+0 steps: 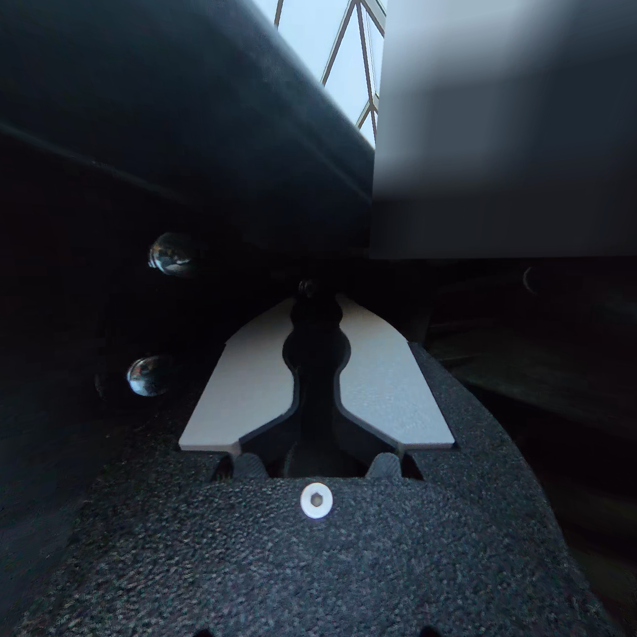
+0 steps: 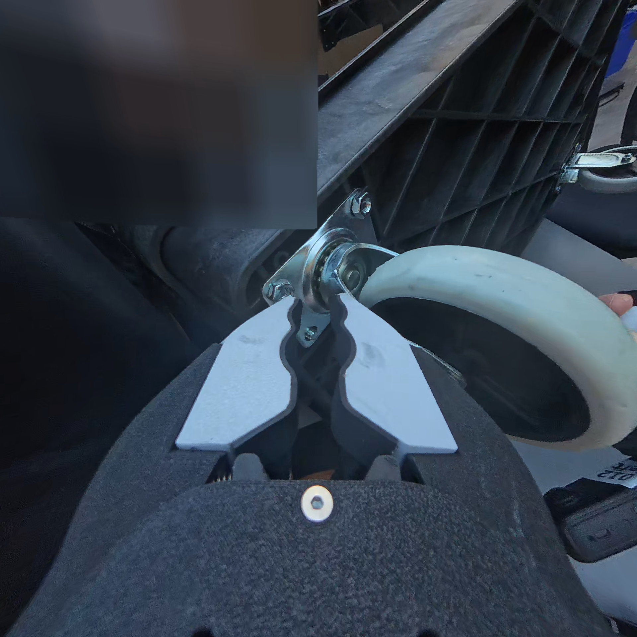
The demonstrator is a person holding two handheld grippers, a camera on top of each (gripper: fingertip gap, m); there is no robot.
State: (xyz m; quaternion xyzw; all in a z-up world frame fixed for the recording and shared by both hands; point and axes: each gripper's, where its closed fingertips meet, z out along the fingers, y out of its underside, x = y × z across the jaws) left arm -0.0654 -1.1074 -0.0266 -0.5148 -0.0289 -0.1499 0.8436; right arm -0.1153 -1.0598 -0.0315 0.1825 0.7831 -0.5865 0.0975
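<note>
In the right wrist view my right gripper (image 2: 315,299) is shut on the metal mounting plate (image 2: 310,331) of a swivel caster, at the plate's lower corner. The caster's grey-white wheel (image 2: 482,275) curves off to the right. The plate is bolted to the ribbed underside of a black plastic cart (image 2: 465,165). In the dim left wrist view my left gripper (image 1: 315,298) has its jaws close together. A small dark bolt head (image 1: 307,286) sits at the tips on a black surface (image 1: 172,138). Two shiny domed bolt heads (image 1: 170,255) (image 1: 146,375) lie left of it.
A second caster (image 2: 606,172) is fixed to the cart's far right corner. A person's fingertip (image 2: 617,303) touches the near wheel's right edge. A black object with a white label (image 2: 593,517) lies at the lower right. A pale window with a brown frame (image 1: 351,51) shows above the left gripper. Across from one pair of fingers to the other is roughly 7 cm.
</note>
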